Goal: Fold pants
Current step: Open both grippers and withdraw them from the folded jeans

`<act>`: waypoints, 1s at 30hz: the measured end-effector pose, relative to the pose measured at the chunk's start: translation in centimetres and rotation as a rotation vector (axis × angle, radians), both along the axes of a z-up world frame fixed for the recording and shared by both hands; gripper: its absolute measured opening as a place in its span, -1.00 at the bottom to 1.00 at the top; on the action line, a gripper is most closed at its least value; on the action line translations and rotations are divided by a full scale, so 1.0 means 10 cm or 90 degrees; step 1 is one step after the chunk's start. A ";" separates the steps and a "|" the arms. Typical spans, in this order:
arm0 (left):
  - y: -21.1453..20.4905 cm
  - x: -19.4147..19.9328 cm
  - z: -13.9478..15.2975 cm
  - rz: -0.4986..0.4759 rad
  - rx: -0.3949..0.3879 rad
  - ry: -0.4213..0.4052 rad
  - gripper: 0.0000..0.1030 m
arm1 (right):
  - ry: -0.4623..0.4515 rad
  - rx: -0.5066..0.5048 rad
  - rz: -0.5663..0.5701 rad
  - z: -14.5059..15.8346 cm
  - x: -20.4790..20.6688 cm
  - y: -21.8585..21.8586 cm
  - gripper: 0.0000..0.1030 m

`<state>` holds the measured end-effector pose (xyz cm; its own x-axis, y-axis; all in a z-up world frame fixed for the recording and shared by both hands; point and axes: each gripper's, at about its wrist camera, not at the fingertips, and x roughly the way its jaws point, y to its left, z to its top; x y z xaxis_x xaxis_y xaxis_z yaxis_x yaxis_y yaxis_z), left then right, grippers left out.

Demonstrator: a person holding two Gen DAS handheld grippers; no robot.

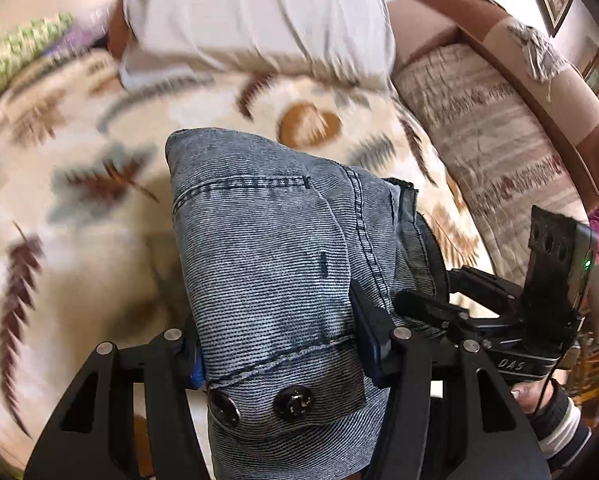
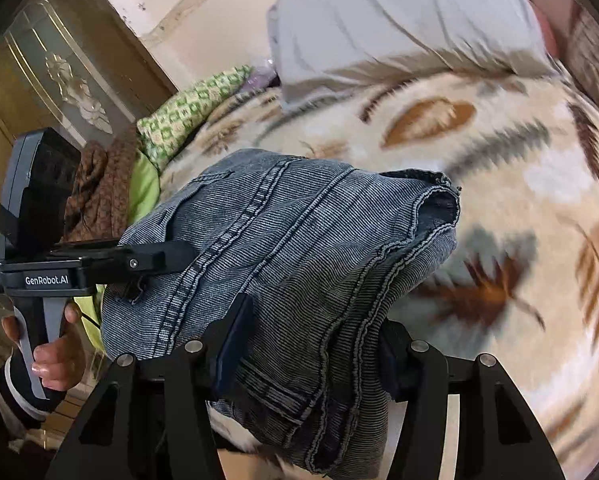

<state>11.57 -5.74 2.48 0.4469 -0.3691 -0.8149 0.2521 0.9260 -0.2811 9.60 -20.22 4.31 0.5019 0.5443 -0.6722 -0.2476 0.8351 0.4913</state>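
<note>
The pants (image 1: 267, 248) are blue-grey denim, bunched into a thick folded bundle held up above a leaf-patterned blanket (image 1: 79, 160). My left gripper (image 1: 283, 344) is shut on the waistband end, near two metal snap buttons (image 1: 293, 402). My right gripper (image 2: 311, 348) is shut on the other side of the bundle (image 2: 299, 240), over stacked seams and hems. Each gripper shows in the other's view: the right one (image 1: 499, 320) beside the pants, the left one (image 2: 99, 268) at the left edge of the bundle.
A white pillow (image 1: 259, 12) lies at the head of the bed. A green patterned cloth (image 2: 191, 108) and a brown garment (image 2: 99, 188) lie at the bed's left side. A striped cover (image 1: 479, 132) lies over a wooden bed frame on the right. A gold-trimmed cabinet (image 2: 39, 80) stands behind.
</note>
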 end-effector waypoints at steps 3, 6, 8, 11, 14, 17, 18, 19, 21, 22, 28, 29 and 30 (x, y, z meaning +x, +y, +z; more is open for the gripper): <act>0.15 0.24 0.10 0.017 0.016 -0.029 0.09 | -0.026 0.008 -0.007 0.12 0.33 0.13 0.10; 0.27 0.45 0.11 0.031 0.025 -0.039 0.09 | -0.030 0.005 -0.013 0.13 0.64 0.25 0.10; 0.34 0.58 0.05 0.039 0.039 -0.042 0.09 | -0.027 0.000 -0.013 0.08 0.81 0.34 0.10; 0.42 0.77 -0.19 0.057 0.058 -0.015 0.09 | -0.006 -0.013 -0.016 -0.10 1.05 0.47 0.10; 0.50 0.90 -0.52 0.073 0.065 0.035 0.09 | 0.024 -0.029 -0.016 -0.31 1.18 0.55 0.10; 0.60 0.92 -0.82 0.084 0.082 0.056 0.24 | 0.041 -0.077 -0.010 -0.54 1.23 0.62 0.14; 0.61 0.91 -0.86 0.084 0.083 0.054 0.38 | 0.042 -0.106 -0.007 -0.62 1.22 0.63 0.14; 0.63 0.90 -0.89 0.087 0.088 0.050 0.49 | 0.042 -0.127 -0.002 -0.69 1.21 0.63 0.16; 0.66 0.90 -0.93 0.097 0.106 0.038 0.77 | 0.040 -0.158 -0.007 -0.79 1.20 0.58 0.64; 0.66 0.92 -0.95 0.097 0.107 0.039 0.79 | 0.035 -0.160 -0.015 -0.84 1.19 0.51 0.69; 0.72 0.91 -0.86 0.133 0.111 0.056 0.85 | 0.068 -0.156 -0.027 -0.78 1.23 0.40 0.71; 0.72 0.83 -0.78 0.134 0.120 0.043 0.85 | 0.067 -0.159 -0.027 -0.71 1.20 0.41 0.71; 0.71 0.73 -0.70 0.137 0.133 0.024 0.85 | 0.061 -0.157 -0.028 -0.62 1.13 0.40 0.75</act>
<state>18.88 1.39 -4.48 0.4653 -0.0921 -0.8804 0.0374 0.9957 -0.0844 20.95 -16.19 -1.84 0.4487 0.3373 -0.8276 -0.1710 0.9413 0.2909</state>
